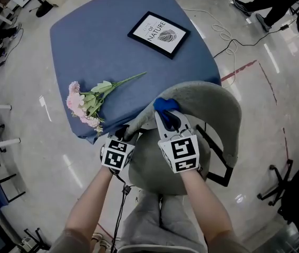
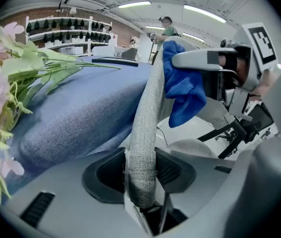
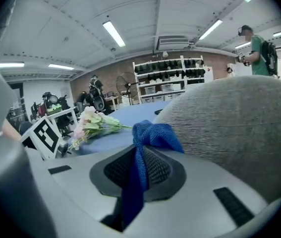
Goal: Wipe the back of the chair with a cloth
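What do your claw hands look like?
The left claw and right claw are light grey plastic with black textured pads. Each carries a white cube of black square markers. A black cable hangs from the left one. No sleeves show.

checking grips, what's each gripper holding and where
Left gripper clamps the chair back by its edge; right gripper pinches the blue cloth near its bunched end.
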`<state>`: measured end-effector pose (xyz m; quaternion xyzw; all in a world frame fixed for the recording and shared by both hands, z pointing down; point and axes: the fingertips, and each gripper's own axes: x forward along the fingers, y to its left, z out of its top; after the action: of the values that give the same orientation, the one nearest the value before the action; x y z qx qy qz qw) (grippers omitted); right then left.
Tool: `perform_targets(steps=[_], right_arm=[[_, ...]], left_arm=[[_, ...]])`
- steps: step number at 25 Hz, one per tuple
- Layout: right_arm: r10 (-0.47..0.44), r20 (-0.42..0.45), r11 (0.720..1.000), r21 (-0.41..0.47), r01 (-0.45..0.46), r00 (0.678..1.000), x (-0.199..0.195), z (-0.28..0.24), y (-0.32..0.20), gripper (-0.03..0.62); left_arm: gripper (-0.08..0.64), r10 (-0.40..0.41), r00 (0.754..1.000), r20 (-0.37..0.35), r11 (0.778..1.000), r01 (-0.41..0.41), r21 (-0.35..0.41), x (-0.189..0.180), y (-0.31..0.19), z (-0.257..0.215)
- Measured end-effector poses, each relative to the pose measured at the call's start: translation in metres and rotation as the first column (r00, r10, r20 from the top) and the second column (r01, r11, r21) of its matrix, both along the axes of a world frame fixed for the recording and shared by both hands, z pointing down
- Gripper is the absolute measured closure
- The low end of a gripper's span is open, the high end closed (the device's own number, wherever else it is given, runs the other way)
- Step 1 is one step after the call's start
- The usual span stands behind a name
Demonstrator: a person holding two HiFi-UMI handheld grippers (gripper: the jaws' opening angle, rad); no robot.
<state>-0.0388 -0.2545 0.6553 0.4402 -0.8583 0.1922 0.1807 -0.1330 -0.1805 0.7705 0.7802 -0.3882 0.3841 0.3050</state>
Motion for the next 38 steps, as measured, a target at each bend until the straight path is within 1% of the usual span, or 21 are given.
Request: perform_targets(steps=[2, 5, 6, 8, 10, 12, 14, 15, 16, 17, 18, 19, 20, 22, 26, 28, 29, 31, 33, 36, 38], right_arm=[[0.131, 0.022, 0.991, 0.019, -0.131, 0.991, 0.037, -0.004, -0.006, 0.531], [0.327, 0.064, 0.945, 0.001, -0.328, 0.943, 0.104, -0.013, -0.011, 0.531], [0.384, 0.068, 0.923, -0.007, -0.384, 0.921, 0.126, -0.015, -0.01, 0.531], [0.493, 0.056, 0.87, -0.007, -0.493, 0.868, 0.171, -0.017, -0.004, 0.531], [0.581, 0.027, 0.814, 0.019, -0.581, 0.814, 0.215, -0.022, 0.007, 0.532], [0.645, -0.004, 0.762, 0.081, -0.642, 0.764, 0.248, -0.034, 0.023, 0.532], [0.705, -0.035, 0.704, 0.15, -0.694, 0.708, 0.272, -0.048, 0.045, 0.532], [0.73, -0.046, 0.679, 0.162, -0.716, 0.682, 0.283, -0.05, 0.055, 0.532], [0.749, -0.052, 0.66, 0.159, -0.735, 0.661, 0.291, -0.05, 0.062, 0.532], [0.757, -0.053, 0.651, 0.148, -0.745, 0.651, 0.296, -0.048, 0.066, 0.532], [0.754, -0.052, 0.655, 0.136, -0.743, 0.655, 0.295, -0.045, 0.065, 0.532], [0.738, -0.05, 0.674, 0.125, -0.728, 0.673, 0.288, -0.041, 0.061, 0.532], [0.711, -0.047, 0.702, 0.114, -0.703, 0.702, 0.277, -0.037, 0.054, 0.532], [0.637, -0.046, 0.77, 0.091, -0.632, 0.769, 0.243, -0.029, 0.036, 0.532], [0.433, -0.068, 0.901, 0.022, -0.433, 0.899, 0.152, 0.0, 0.005, 0.532], [0.303, -0.059, 0.952, -0.033, -0.306, 0.951, 0.099, 0.016, -0.003, 0.531], [0.235, -0.036, 0.97, -0.063, -0.237, 0.971, 0.071, 0.021, -0.004, 0.531], [0.115, 0.017, 0.988, -0.101, -0.113, 0.993, 0.017, 0.024, -0.001, 0.532], [0.057, 0.044, 0.992, -0.116, -0.052, 0.997, -0.014, 0.023, 0.006, 0.531], [0.046, 0.084, 0.991, -0.13, -0.034, 0.995, -0.019, 0.024, 0.01, 0.532], [0.051, 0.078, 0.992, -0.115, -0.042, 0.996, -0.009, 0.025, 0.007, 0.532]], left_arm=[[0.385, 0.0, 1.0, 0.002, 1.0, 0.0, -0.001, 0.001, 0.0, 0.001], [0.387, -0.011, 1.0, -0.008, 1.0, 0.011, -0.004, 0.001, -0.001, 0.001], [0.387, -0.013, 1.0, -0.008, 1.0, 0.013, -0.004, 0.001, -0.001, 0.0], [0.387, -0.016, 1.0, -0.003, 1.0, 0.016, -0.004, 0.001, 0.0, 0.0], [0.387, -0.019, 1.0, 0.0, 1.0, 0.019, -0.004, 0.001, 0.0, 0.0], [0.387, -0.024, 1.0, -0.002, 1.0, 0.024, -0.003, 0.002, 0.0, 0.0], [0.387, -0.031, 1.0, -0.002, 1.0, 0.031, -0.001, 0.002, -0.001, -0.001], [0.387, -0.034, 0.999, -0.003, 0.999, 0.034, -0.001, 0.002, -0.001, -0.001], [0.388, -0.037, 0.999, -0.003, 0.999, 0.037, -0.001, 0.002, -0.001, -0.001], [0.388, -0.04, 0.999, -0.003, 0.999, 0.04, -0.002, 0.001, -0.001, 0.0], [0.388, -0.042, 0.999, -0.003, 0.999, 0.042, -0.002, 0.001, -0.001, 0.0], [0.39, -0.043, 0.999, -0.004, 0.999, 0.043, -0.003, 0.0, -0.001, 0.0], [0.39, -0.045, 0.999, -0.005, 0.999, 0.045, -0.002, 0.0, -0.001, 0.001], [0.39, -0.051, 0.999, -0.003, 0.999, 0.051, 0.0, 0.001, -0.002, 0.001], [0.39, -0.057, 0.998, -0.001, 0.998, 0.057, 0.002, 0.003, -0.002, 0.0], [0.39, -0.055, 0.998, -0.01, 0.998, 0.055, -0.003, 0.003, -0.002, 0.0], [0.39, -0.054, 0.998, -0.014, 0.999, 0.054, -0.005, 0.003, -0.002, -0.001], [0.39, -0.056, 0.998, -0.02, 0.998, 0.056, -0.008, 0.002, -0.002, -0.001], [0.39, -0.061, 0.998, -0.023, 0.998, 0.06, -0.01, 0.002, -0.002, 0.0], [0.39, -0.064, 0.998, -0.027, 0.998, 0.064, -0.012, 0.003, -0.001, -0.001], [0.39, -0.066, 0.997, -0.029, 0.998, 0.065, -0.014, 0.003, -0.001, -0.001]])
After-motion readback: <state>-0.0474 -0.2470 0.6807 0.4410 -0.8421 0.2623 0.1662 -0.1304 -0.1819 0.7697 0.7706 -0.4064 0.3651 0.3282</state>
